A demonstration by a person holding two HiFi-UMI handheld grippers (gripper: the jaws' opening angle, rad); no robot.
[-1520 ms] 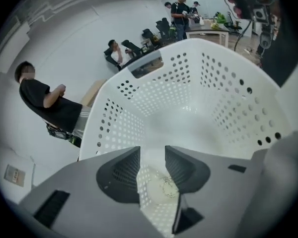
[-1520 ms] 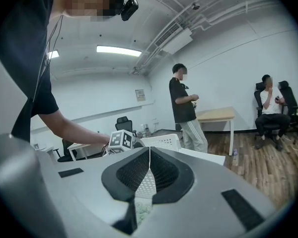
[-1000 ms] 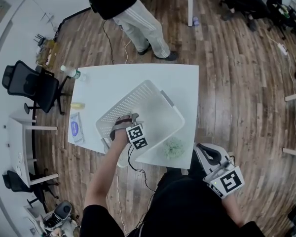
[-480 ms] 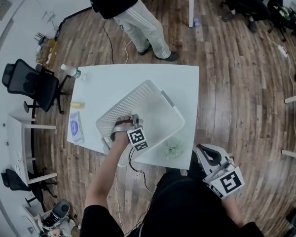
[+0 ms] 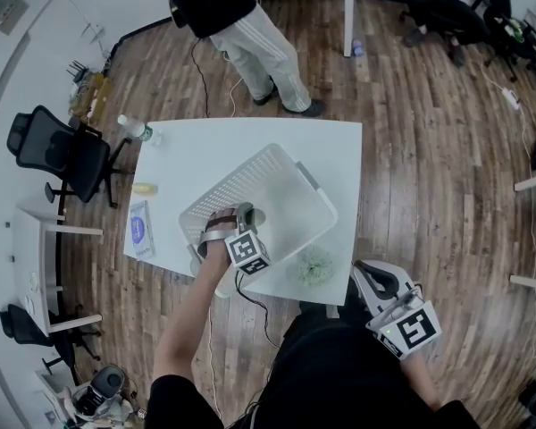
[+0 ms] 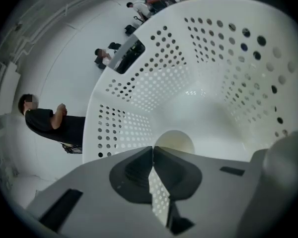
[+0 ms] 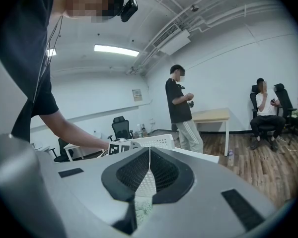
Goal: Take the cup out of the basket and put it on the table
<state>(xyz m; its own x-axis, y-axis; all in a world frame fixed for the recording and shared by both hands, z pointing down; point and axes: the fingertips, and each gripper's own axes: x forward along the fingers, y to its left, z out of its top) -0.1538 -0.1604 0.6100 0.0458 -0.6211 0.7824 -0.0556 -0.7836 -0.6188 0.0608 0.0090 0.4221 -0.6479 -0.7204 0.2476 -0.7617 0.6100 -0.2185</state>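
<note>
The left gripper point(image 6: 152, 148) is now closed inside the basket point(image 6: 139, 83), apparently on the cup point(image 6: 175, 140) rim, judged light and crushable; the right gripper point(image 7: 149, 155) is shut, empty.

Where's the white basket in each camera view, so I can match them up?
Head view: basket at centre, on the table.
Left gripper view: basket's perforated inside fills most of the picture.
Right gripper view: basket small, near centre.
Shared landmark: standing person in black top.
</note>
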